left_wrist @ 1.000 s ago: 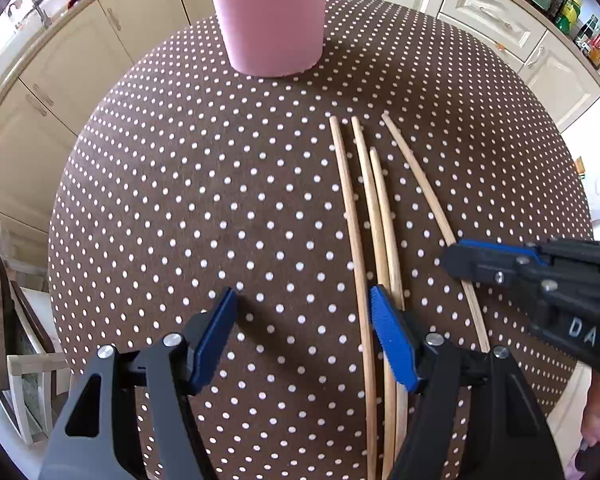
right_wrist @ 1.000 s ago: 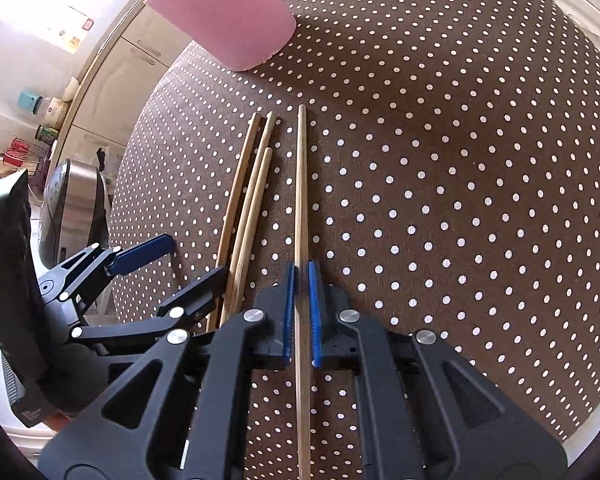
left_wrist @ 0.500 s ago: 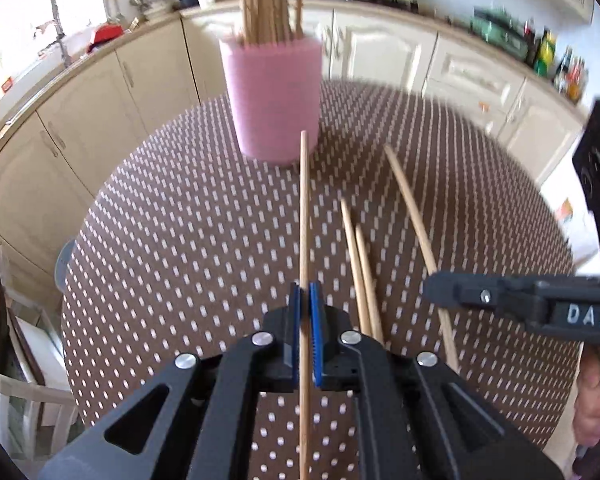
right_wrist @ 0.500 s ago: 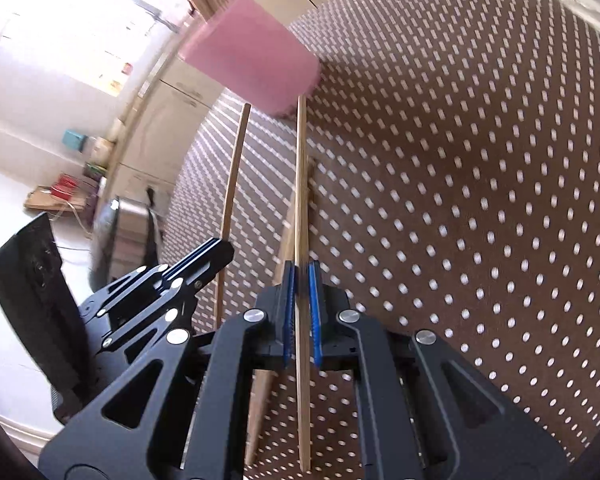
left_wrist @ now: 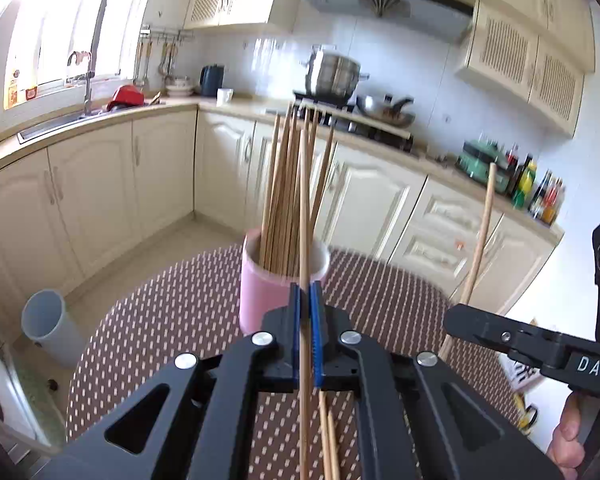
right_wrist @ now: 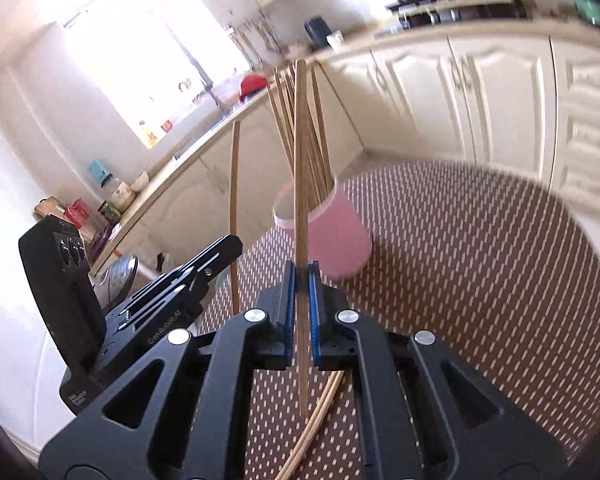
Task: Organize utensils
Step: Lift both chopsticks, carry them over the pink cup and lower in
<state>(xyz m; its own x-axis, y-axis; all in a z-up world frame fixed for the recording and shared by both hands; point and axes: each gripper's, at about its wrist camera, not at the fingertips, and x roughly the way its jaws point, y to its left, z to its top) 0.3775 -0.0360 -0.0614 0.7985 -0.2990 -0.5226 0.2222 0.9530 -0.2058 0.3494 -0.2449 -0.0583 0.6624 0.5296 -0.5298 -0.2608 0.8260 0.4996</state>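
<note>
Now each chopstick is off the cloth: my left gripper point(left_wrist: 305, 304) is clamped on one chopstick point(left_wrist: 303, 200), its far end rising in front of the pink cup point(left_wrist: 260, 296), and my right gripper point(right_wrist: 299, 288) is clamped on the other chopstick point(right_wrist: 300, 152), which likewise stands up toward the cup's mouth. The cup sits on the far side of the dotted counter point(left_wrist: 172, 320), already crowded with upright chopsticks point(left_wrist: 284, 184). Two loose chopsticks point(left_wrist: 327, 432) lie on the cloth beneath my grippers, near me.

My judgement is that the step in hand is carrying both sticks to the cup and dropping them in. To do it well, I should bring each stick over the rim, tip its lower end down into the open gap of the cup, not onto the bundle, and let go only once that end is inside. The cup looks light and top-heavy, so pushing sideways on the bundle could tip it. Going one hand at a time would keep my two sticks from crossing.

Beyond the counter lie kitchen cabinets point(left_wrist: 100, 184) and a stove point(left_wrist: 352, 116).
</note>
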